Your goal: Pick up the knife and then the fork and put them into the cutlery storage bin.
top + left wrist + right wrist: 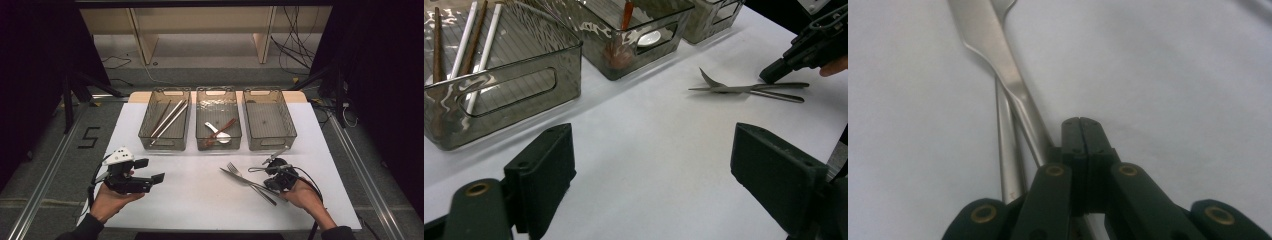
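— Knife and fork on the white table, front right, crossed over one another, handles pointing toward the right hand. Seen close in the right gripper view: knife on top, its broad blade running up and left, fork handle under it.

— And the right tongs?

— Pressed together, pads flat against each other in the right gripper view, nothing pinched between them. Tips just beside the knife handle, on its right side; touching or not, hard to tell. From the left gripper view, the same tongs lowered right over the handle ends of the cutlery.

— Left tongs?

— Spread wide, empty. Held low above the table at front left, well apart from the knife and fork, aimed across toward them. Bare white table between the two black pads.

— Farther back?

— Three smoky clear bins in a row along the far edge. Left bin: chopsticks, pale and dark, lying lengthwise. Middle bin: white spoon with a brown spoon laid across it. Right bin: nothing visible inside. Beyond the table: dark floor, cables, pale wooden shelving.
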{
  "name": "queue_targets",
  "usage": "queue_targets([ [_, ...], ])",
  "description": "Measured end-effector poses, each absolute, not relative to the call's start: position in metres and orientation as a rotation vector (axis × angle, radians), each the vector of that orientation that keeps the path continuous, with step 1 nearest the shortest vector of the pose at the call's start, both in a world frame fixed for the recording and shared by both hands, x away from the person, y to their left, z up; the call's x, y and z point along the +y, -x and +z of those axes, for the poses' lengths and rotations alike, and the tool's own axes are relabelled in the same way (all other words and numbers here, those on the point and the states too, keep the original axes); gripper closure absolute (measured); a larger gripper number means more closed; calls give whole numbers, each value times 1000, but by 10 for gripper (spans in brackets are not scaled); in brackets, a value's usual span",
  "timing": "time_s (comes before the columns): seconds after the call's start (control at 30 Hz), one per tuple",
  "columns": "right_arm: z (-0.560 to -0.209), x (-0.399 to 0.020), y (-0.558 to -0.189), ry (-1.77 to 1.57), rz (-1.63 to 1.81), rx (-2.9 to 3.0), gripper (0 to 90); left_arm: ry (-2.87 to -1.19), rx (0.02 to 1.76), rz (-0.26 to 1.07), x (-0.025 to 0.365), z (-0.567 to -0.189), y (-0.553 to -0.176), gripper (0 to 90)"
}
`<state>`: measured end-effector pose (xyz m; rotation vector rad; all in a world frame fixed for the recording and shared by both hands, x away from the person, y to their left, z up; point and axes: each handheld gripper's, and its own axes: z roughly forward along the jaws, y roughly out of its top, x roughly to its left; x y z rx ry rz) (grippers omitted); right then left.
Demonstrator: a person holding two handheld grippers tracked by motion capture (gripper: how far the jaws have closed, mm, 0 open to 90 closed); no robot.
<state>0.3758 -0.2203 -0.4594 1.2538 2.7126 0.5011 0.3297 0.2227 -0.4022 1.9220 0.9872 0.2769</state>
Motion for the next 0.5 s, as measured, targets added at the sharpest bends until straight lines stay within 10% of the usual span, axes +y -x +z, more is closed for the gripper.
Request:
queue_targets([
  [0.5, -447, -201, -375, -1087, 545, 2807, 599, -1922, 981, 281, 222, -402, -330, 174],
])
